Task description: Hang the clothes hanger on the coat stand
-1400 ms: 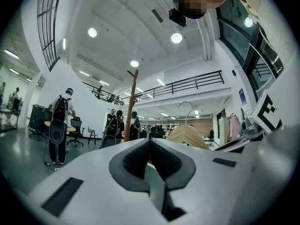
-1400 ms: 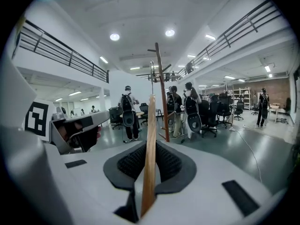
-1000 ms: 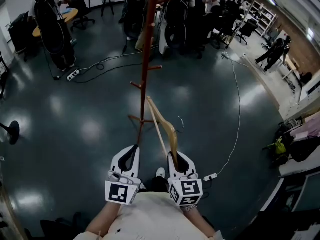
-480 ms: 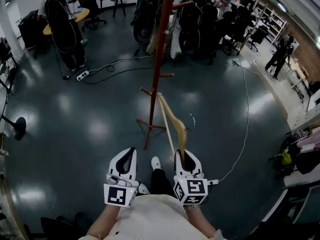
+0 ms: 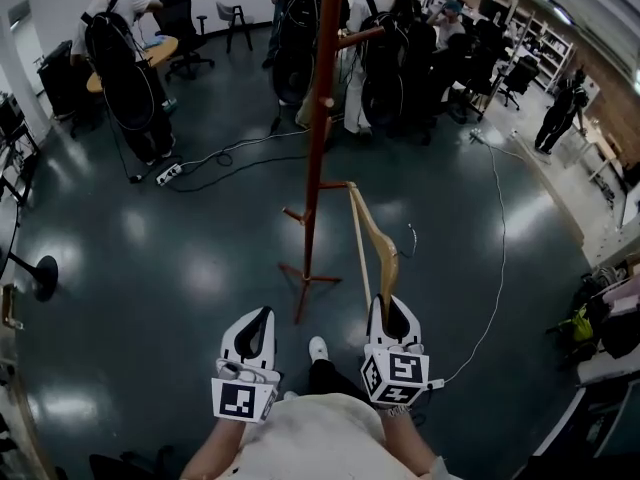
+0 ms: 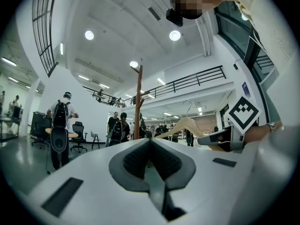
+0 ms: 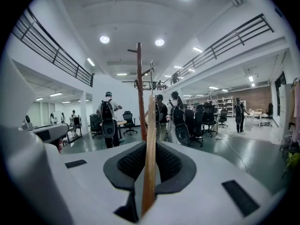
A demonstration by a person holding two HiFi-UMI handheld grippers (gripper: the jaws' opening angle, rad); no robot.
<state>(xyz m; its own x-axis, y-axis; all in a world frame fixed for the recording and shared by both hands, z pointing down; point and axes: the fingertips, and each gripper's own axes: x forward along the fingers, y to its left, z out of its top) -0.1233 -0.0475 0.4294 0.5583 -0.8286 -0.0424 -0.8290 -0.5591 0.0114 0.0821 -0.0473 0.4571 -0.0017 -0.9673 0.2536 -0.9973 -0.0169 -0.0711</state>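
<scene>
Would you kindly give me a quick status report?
Right gripper shut on wooden hanger. Left gripper shut, empty. Not yet hung on coat stand; nothing visible between.

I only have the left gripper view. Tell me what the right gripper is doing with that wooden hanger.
Observer: The right gripper is shut on one end of the wooden hanger.
Operator: Give me the far end.
Observer: In the head view it sits close by a low peg of the coat stand; touching or not, I cannot tell.
Operator: Now the stand's base.
Observer: Its legs rest on the dark floor, ahead of the person's white shoe.
</scene>
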